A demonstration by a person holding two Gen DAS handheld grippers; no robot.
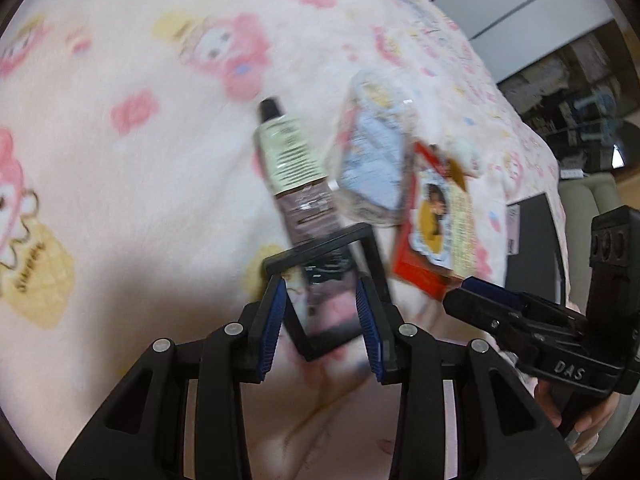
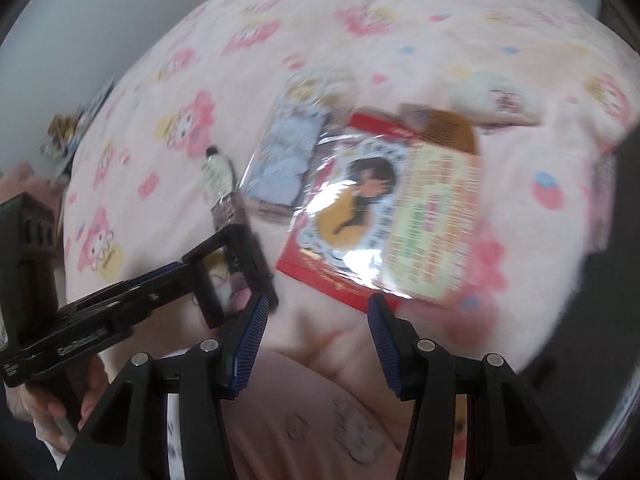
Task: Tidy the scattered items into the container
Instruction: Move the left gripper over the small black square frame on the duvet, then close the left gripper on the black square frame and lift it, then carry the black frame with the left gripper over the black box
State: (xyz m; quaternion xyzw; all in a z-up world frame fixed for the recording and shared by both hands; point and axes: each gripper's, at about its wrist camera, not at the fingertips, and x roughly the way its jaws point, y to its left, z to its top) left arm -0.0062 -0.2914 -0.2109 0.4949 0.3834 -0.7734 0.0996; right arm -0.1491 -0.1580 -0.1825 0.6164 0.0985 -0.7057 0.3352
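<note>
My left gripper [image 1: 322, 312] is shut on a clear box with a black frame [image 1: 332, 276], held above the pink patterned bedspread; it also shows in the right wrist view [image 2: 224, 276]. A cream and brown tube with a black cap [image 1: 286, 160] lies just beyond it. A light blue packet in clear wrap [image 1: 370, 160] lies right of the tube. A red and yellow card in plastic [image 2: 384, 216] lies further right. My right gripper [image 2: 316, 320] is open and empty, just in front of the red card's near edge.
The pink cartoon bedspread [image 1: 120, 200] covers the whole surface. A small white plush [image 2: 496, 100] lies behind the red card. A dark flat object [image 1: 532, 240] sits at the bed's right edge. Furniture and shelves [image 1: 560, 80] stand beyond the bed.
</note>
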